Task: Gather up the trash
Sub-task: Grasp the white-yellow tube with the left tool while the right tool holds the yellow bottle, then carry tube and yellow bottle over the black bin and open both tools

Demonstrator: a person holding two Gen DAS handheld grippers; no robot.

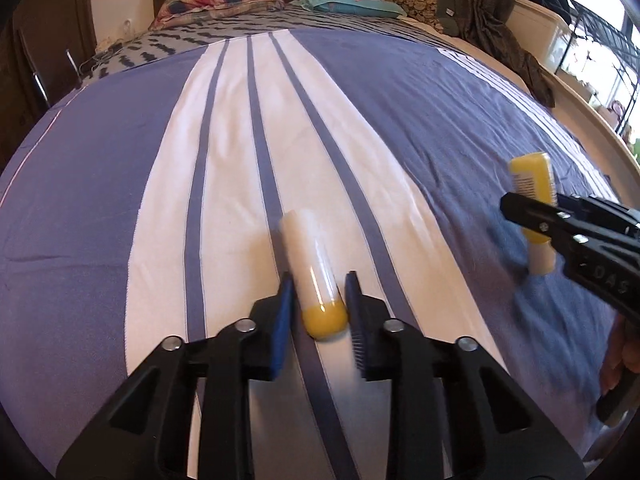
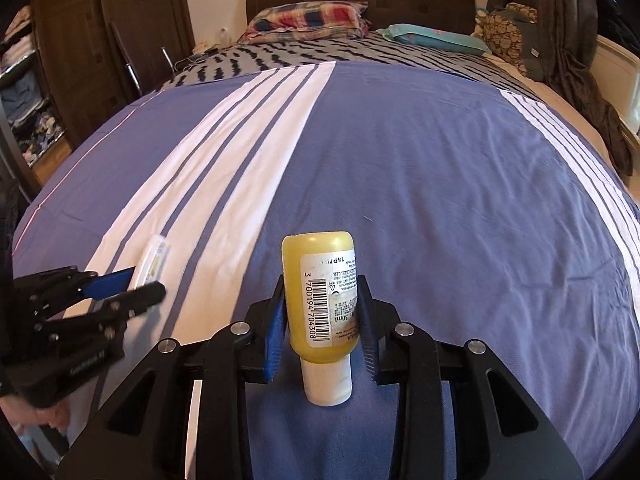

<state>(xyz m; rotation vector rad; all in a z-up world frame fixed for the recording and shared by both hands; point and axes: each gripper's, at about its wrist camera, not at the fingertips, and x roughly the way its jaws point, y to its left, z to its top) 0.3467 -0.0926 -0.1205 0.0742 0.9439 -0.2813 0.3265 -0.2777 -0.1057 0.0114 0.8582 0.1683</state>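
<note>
My left gripper (image 1: 320,292) has its blue pads on both sides of a white tube with a yellow end (image 1: 312,264), over the white stripe of the bedspread; the tube is blurred. The right wrist view shows the same gripper (image 2: 140,284) and tube (image 2: 154,258) at lower left. My right gripper (image 2: 322,308) is shut on a small yellow bottle (image 2: 320,296) with a barcode label and a white cap pointing toward the camera. It also shows in the left wrist view as the right gripper (image 1: 536,216) holding the bottle (image 1: 534,184) at right.
A blue bedspread with white stripes (image 2: 420,168) covers the bed. Pillows (image 2: 308,18) lie at the dark headboard. A wardrobe and open shelves (image 2: 32,92) stand at left. Dark cloth (image 2: 584,80) hangs at the bed's right side.
</note>
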